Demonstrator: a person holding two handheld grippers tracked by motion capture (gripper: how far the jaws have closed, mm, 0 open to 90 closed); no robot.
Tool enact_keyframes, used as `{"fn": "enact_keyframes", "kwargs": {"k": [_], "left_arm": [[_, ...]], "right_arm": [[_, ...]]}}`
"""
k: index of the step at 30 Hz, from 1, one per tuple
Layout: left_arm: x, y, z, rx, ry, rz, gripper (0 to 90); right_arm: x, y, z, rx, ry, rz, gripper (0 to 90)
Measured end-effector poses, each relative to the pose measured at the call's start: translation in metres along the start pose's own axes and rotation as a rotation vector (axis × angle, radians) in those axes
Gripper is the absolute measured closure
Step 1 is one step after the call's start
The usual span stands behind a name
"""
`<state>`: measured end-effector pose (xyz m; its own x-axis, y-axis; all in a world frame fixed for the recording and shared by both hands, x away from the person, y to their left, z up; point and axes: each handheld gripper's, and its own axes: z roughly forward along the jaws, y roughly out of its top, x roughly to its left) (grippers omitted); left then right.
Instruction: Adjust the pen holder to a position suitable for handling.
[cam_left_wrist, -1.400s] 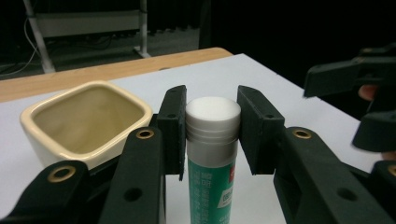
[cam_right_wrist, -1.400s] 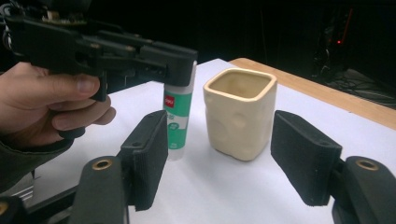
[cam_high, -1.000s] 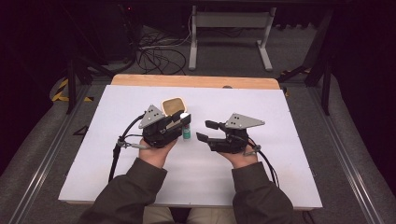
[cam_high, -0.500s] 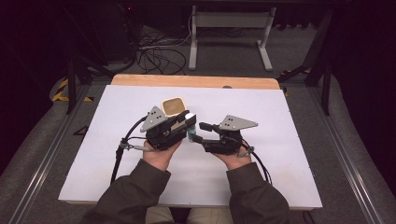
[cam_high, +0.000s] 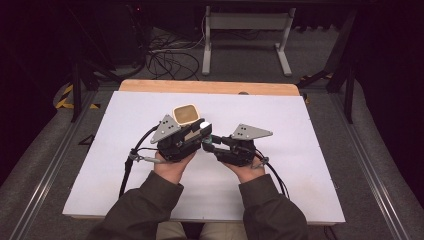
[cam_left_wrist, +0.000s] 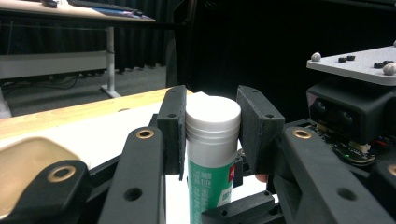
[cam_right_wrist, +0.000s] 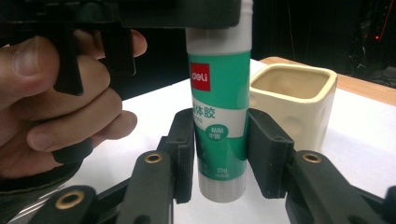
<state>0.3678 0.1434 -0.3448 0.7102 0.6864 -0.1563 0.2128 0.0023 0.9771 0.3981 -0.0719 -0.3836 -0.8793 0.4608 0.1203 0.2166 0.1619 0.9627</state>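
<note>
Above the white table (cam_high: 310, 150), my left gripper (cam_left_wrist: 212, 135) pinches the white cap of an upright green-and-white plastic glue stick (cam_right_wrist: 218, 116). My right gripper (cam_right_wrist: 220, 154) has just closed on its lower body, beside a cream square ceramic cup (cam_right_wrist: 294, 105).

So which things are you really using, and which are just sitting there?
In use:
- glue stick, upright
- left gripper, shut on its white cap
- right gripper, closed on its green body

Just sitting there:
- cream square cup
- white table

The cup (cam_left_wrist: 28, 168) is half hidden behind the left jaws
</note>
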Motion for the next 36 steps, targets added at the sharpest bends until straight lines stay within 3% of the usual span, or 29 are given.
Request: {"fn": "enact_keyframes", "kwargs": {"k": [10,18,29,36], "left_arm": [[0.003,0.0,-0.003,0.003,0.001,0.031,60.0],[0.009,-0.002,-0.009,0.016,0.015,0.039,43.8],[0.023,-0.006,-0.023,0.06,0.004,0.037,34.1],[0.028,-0.008,-0.028,0.106,0.006,0.077,27.3]], "right_arm": [[0.004,0.001,0.002,0.003,-0.022,-0.026,65.8],[0.002,0.001,0.001,0.005,-0.067,-0.041,65.8],[-0.001,0.003,-0.002,-0.005,-0.12,-0.057,65.8],[-0.007,0.012,-0.011,-0.028,-0.166,-0.079,65.8]]}}
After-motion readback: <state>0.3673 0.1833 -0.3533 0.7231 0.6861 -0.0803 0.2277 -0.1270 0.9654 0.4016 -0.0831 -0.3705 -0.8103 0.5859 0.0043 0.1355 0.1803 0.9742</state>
